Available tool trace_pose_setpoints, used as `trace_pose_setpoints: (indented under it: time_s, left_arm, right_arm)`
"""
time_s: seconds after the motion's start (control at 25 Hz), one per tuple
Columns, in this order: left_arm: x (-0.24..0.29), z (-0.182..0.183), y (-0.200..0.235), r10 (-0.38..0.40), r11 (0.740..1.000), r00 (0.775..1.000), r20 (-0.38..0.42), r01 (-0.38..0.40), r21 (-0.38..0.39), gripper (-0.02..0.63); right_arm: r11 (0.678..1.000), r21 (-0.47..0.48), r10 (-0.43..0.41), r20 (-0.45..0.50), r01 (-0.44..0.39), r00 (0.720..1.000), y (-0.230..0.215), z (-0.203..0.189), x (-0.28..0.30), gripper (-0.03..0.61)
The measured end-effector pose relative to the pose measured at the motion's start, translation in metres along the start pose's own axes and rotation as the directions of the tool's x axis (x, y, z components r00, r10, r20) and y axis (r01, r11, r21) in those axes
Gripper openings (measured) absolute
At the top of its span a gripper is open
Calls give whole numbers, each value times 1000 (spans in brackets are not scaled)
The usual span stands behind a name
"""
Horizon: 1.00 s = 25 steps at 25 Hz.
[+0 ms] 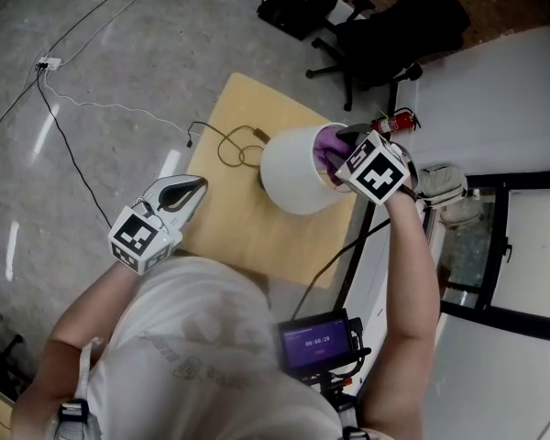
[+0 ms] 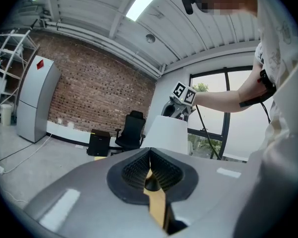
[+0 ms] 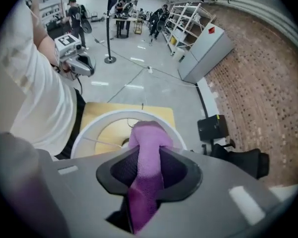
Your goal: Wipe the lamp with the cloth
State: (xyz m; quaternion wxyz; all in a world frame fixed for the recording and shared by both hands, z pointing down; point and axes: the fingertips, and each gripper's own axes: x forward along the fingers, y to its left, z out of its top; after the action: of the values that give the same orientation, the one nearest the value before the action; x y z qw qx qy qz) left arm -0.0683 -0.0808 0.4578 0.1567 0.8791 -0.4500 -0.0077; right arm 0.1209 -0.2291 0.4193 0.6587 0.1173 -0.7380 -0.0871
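The lamp (image 1: 293, 183) stands right of the frame's middle in the head view, on a small pale wooden tabletop (image 1: 229, 218), its white shade seen from above. A dark cord (image 1: 229, 143) loops on the tabletop to the left of the shade.

The right gripper (image 1: 341, 150) is at the shade's right edge, pointing steeply down, closed on a purple cloth (image 1: 327, 143). In the right gripper view the cloth (image 3: 148, 145) runs up between the 2 jaws, pinched there, and its free end bulges past them over the near rim of the shade (image 3: 89, 128) – whether the cloth touches the rim I cannot tell. Through the open top of the shade, wire spokes and the tabletop (image 3: 97, 110) show below.

The left gripper (image 1: 194, 191) is at the lower left of the head view, over the tabletop's left edge and well apart from the lamp. In the left gripper view its jaws are closed together with nothing between them – the shade (image 2: 166, 133) stands beyond them, in the middle of the frame.

A black office chair (image 1: 385, 35) stands on the floor at the upper right of the head view, and a red fire extinguisher (image 1: 399, 120) lies just right of the shade
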Motion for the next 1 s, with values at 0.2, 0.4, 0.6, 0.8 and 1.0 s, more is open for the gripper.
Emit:
trace_pose_setpoints:
  time_s: [0.2, 0.4, 0.6, 0.8, 1.0]
  left_arm:
    - [-2, -1, -1, -5, 1000, 1000, 0, 5, -2, 2]
    - [-7, -1, -1, 1, 1000, 1000, -2, -1, -11, 2]
    - [-15, 2, 5, 5, 1000, 1000, -17, -5, 2, 2]
    - [-1, 4, -13, -58, 998, 998, -19, 59, 30, 2]
    - [5, 14, -25, -70, 995, 997, -21, 71, 68, 2]
  right_arm:
    - [982, -37, 188, 19, -187, 982, 33, 2, -1, 120]
    - [996, -24, 89, -24, -90, 996, 12, -9, -21, 120]
    - [995, 44, -92, 86, 88, 992, -9, -2, -41, 120]
    - [956, 241, -238, 294, 170, 925, -10, -15, -80, 120]
    - [879, 459, -383, 511, 133, 769, 0, -33, -116, 120]
